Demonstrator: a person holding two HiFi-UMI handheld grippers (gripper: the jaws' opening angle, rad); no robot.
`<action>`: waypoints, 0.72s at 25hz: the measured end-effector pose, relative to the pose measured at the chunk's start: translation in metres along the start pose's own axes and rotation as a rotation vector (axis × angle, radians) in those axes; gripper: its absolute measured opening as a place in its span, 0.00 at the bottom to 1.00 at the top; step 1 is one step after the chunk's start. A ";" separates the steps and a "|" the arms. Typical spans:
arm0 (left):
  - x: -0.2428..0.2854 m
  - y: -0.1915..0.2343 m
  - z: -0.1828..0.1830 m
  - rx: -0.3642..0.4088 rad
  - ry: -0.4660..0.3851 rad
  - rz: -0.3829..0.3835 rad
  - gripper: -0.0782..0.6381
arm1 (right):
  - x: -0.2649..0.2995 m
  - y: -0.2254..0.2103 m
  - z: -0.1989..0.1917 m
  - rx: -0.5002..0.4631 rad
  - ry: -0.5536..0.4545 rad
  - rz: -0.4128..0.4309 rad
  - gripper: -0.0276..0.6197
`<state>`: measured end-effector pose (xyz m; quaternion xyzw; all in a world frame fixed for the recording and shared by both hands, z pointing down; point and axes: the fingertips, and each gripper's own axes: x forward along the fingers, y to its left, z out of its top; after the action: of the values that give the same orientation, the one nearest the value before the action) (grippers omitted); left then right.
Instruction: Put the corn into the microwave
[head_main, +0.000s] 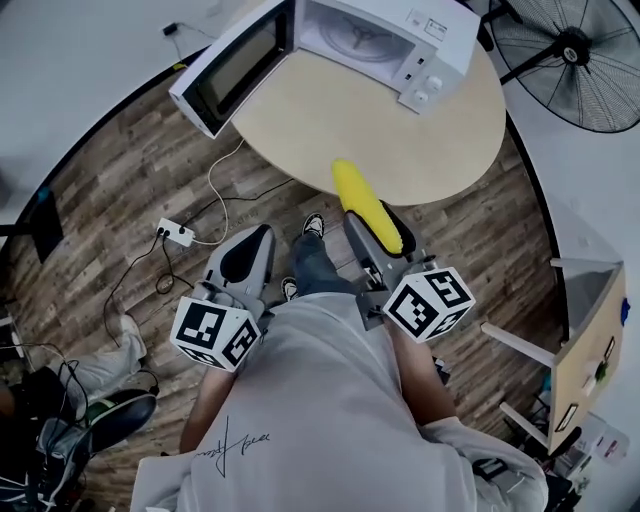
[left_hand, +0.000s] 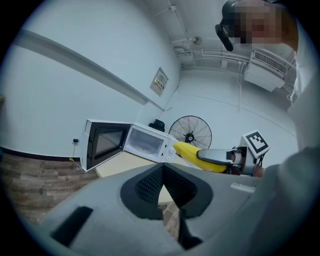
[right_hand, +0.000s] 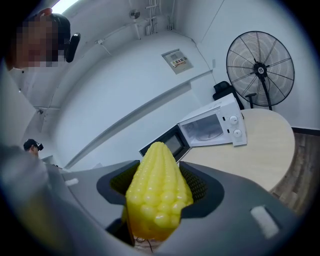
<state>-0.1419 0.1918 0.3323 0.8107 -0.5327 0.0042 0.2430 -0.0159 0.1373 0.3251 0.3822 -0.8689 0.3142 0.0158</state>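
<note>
The yellow corn (head_main: 365, 205) sticks out forward from my right gripper (head_main: 378, 226), which is shut on it just short of the round table's (head_main: 440, 150) near edge. In the right gripper view the cob (right_hand: 157, 192) fills the space between the pads, tip pointing at the microwave (right_hand: 212, 127). The white microwave (head_main: 385, 40) stands at the table's far side, its door (head_main: 235, 65) swung wide open to the left and the cavity showing. My left gripper (head_main: 252, 245) hangs over the wood floor left of the corn, shut with nothing in it (left_hand: 161, 172).
A big floor fan (head_main: 580, 60) stands at the back right. A white power strip (head_main: 175, 233) and its cables lie on the floor left of the table. A wooden cabinet (head_main: 585, 340) is at the right. Another person (head_main: 90, 380) sits at the lower left.
</note>
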 end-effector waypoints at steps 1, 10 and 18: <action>0.007 0.001 0.004 0.004 0.001 -0.005 0.09 | 0.004 -0.003 0.004 0.001 -0.002 0.000 0.45; 0.073 0.021 0.038 0.046 0.025 -0.035 0.09 | 0.046 -0.037 0.038 0.010 -0.015 -0.018 0.45; 0.124 0.037 0.066 0.067 0.023 -0.041 0.09 | 0.074 -0.071 0.070 0.005 -0.021 -0.044 0.45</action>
<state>-0.1366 0.0470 0.3211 0.8289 -0.5129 0.0265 0.2219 -0.0055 0.0136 0.3263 0.4045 -0.8597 0.3118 0.0128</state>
